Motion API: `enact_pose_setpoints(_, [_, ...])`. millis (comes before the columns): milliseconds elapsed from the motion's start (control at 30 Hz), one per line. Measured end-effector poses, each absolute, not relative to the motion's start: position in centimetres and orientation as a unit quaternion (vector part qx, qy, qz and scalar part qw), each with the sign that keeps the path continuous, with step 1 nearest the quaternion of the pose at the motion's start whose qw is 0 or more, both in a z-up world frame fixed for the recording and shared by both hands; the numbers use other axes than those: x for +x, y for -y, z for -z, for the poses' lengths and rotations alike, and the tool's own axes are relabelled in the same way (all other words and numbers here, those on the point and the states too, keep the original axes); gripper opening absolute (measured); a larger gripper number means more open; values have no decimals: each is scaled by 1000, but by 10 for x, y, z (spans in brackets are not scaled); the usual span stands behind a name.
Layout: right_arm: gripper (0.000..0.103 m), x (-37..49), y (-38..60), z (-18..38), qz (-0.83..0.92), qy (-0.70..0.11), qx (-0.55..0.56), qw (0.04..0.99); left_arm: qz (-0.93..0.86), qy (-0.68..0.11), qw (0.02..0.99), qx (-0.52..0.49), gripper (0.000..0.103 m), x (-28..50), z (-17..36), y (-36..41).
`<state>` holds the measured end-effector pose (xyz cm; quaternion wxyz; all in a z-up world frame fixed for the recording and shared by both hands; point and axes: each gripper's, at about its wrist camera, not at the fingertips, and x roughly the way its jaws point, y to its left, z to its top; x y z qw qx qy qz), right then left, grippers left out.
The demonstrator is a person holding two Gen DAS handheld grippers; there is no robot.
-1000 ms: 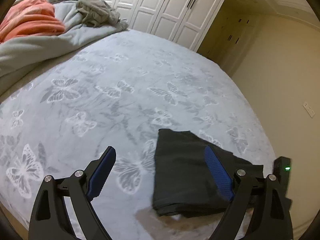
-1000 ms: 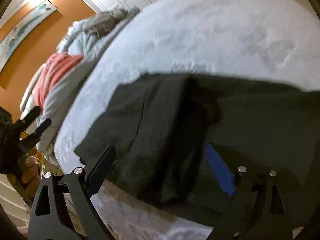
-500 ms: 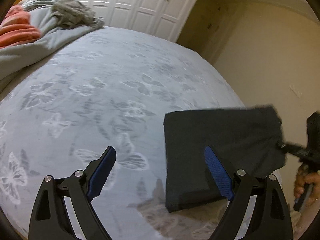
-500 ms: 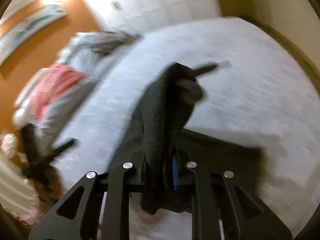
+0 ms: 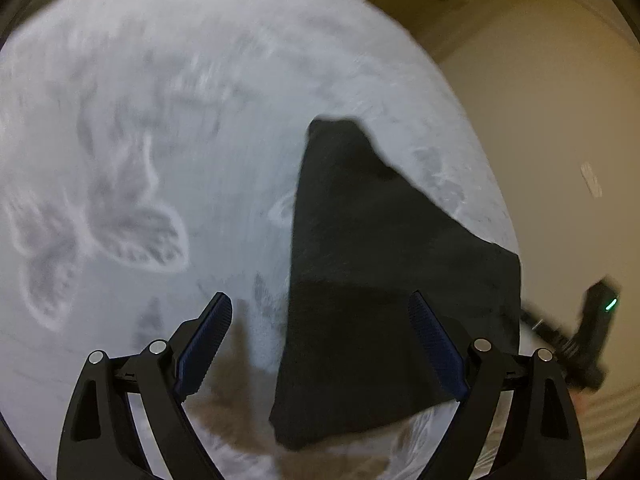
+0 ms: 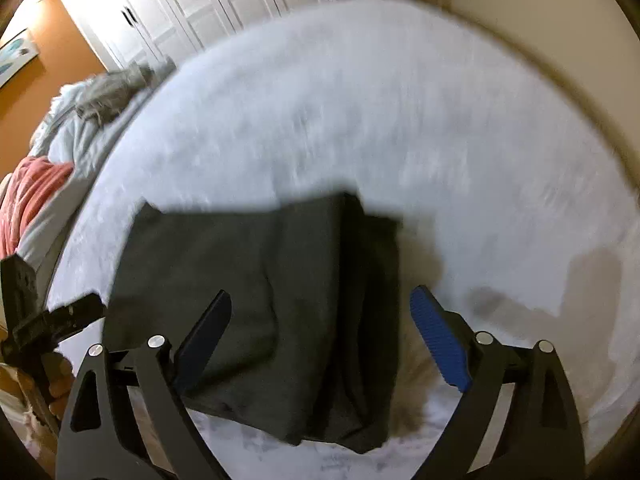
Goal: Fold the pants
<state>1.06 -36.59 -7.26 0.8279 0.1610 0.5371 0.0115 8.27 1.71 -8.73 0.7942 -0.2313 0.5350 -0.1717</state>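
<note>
Dark pants [image 5: 372,280]: folded into compact stack, lying flat on bed [image 5: 140,140] near its foot-end edge; top layer's corner peaked, edges uneven.
Left gripper [image 5: 320,344]: jaws spread wide, nothing between pads, hovering just above near edge of pants.
Right gripper [image 6: 320,340]: jaws have just been opening, now wide apart, pants lying beneath, not pinched.
Bedding: pale butterfly-print cover.
Head end of bed: grey garment [image 6: 108,96], coral blanket [image 6: 28,196], heaped.
Containers: white wardrobe [image 6: 192,8], doors closed, contents unseen.
</note>
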Motion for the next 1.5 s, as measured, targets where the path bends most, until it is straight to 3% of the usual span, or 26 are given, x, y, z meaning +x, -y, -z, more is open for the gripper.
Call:
enact_pose_setpoints(33, [90,14,364,87,-3,-561,172,810,170,-545,786,-239,87,86,95,-16])
enact_pose_setpoints(100, [87,12,353,83,-15,-536,153,830,176,-532,793,-238,85,88,96,-14])
enact_pose_setpoints(133, [64,14,347,79,-43,-533,145,832,192,-529,795,-225,65,89,94,-9])
enact_pose_setpoints(167, [48,13,347,76,-49,-523,148,838,215,-530,793,-211,18,90,94,-3])
enact_pose_setpoints(200, [34,12,348,70,-54,-512,160,842,221,-534,791,-199,17,93,93,0])
enact_pose_setpoints(267, [26,7,347,43,-88,-469,190,858,229,-518,797,-209,12,91,81,-4])
enact_pose_setpoints(433, [28,-18,317,-17,-187,-369,199,888,251,-423,848,-198,12,50,-3,-47])
enact_pose_setpoints(500, [39,-6,304,1,-186,-401,188,877,224,-422,857,-192,21,38,-5,-79])
enact_pose_setpoints(533, [57,1,297,17,-167,-431,171,870,199,-444,856,-176,32,41,3,-87])
enact_pose_setpoints(567, [64,10,291,42,-108,-479,134,861,169,-458,858,-159,39,43,11,-90])
enact_pose_setpoints(633, [56,17,282,58,-17,-506,52,861,64,-475,873,-94,34,43,30,-96])
enact_pose_setpoints(767, [41,3,273,-8,-119,-381,99,912,75,-461,882,-55,38,26,31,-83])
enact_pose_setpoints(867, [40,25,240,-6,-149,-384,68,909,76,-438,895,-24,53,17,23,-64])
enact_pose_setpoints(933, [38,59,226,47,-89,-468,-20,879,77,-427,901,21,54,16,26,-41])
enact_pose_setpoints(1000, [38,62,230,71,-62,-477,-26,876,77,-420,902,60,54,22,30,-25])
enact_pose_setpoints(1167, [36,24,222,15,-128,-402,5,907,100,-429,895,74,54,28,41,-4])
enact_pose_setpoints(1300, [45,37,236,82,-81,-503,-49,859,100,-435,891,85,54,32,48,8])
enact_pose_setpoints(1433, [45,26,254,34,-119,-452,35,883,100,-429,893,88,54,32,47,14])
enact_pose_setpoints(1500, [46,14,254,38,-154,-468,46,869,94,-420,897,97,58,30,46,17])
